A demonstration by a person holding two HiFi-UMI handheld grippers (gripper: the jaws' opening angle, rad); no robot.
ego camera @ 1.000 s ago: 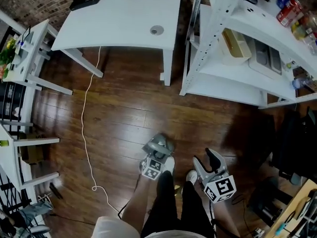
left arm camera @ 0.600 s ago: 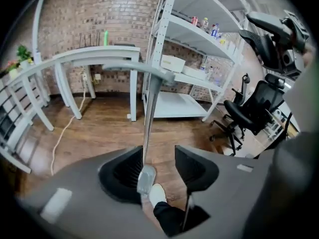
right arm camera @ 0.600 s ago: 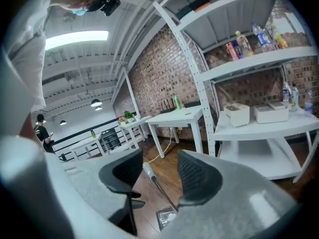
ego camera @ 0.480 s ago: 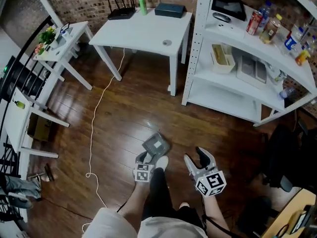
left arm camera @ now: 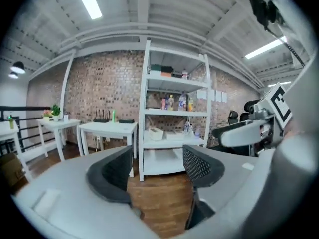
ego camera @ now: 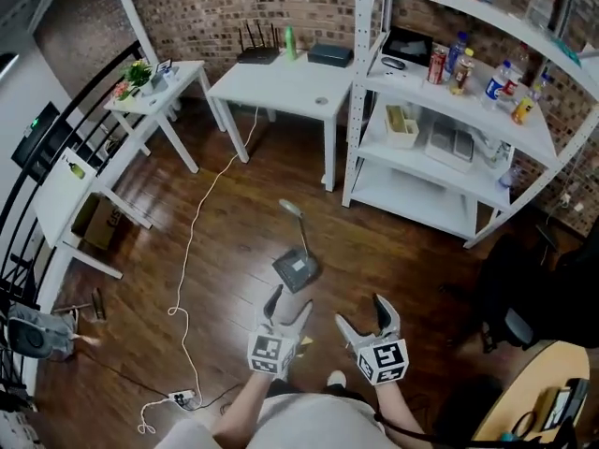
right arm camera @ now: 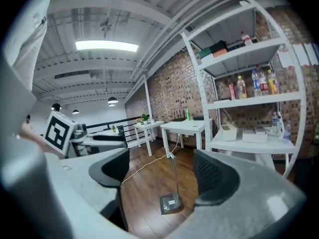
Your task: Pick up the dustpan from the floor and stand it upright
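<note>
The grey dustpan point(ego camera: 298, 269) stands upright on the wooden floor, its thin handle point(ego camera: 292, 211) pointing up, and nothing touches it. The right gripper view shows the dustpan point(right arm camera: 170, 203) beyond the jaws, standing free. My left gripper point(ego camera: 288, 305) is raised near my body, just short of the pan; its jaws are opening and hold nothing. My right gripper point(ego camera: 365, 316) hangs beside it on the right, jaws opening too, with only air between them. The left gripper point(left arm camera: 154, 171) looks level toward the shelves, and the right gripper point(right arm camera: 162, 171) frames the pan from afar.
A white metal shelf unit point(ego camera: 440, 148) with bottles and boxes stands at the back right. A white table point(ego camera: 290, 87) stands against the brick wall. A white cable point(ego camera: 190, 251) runs across the floor to a power strip point(ego camera: 180, 398). Small white tables point(ego camera: 84, 185) line the left.
I have stood up, so the view is higher and wider. Both grippers lifted away from the dustpan and their jaws spread apart. The dustpan stays on the floor with its handle up.
</note>
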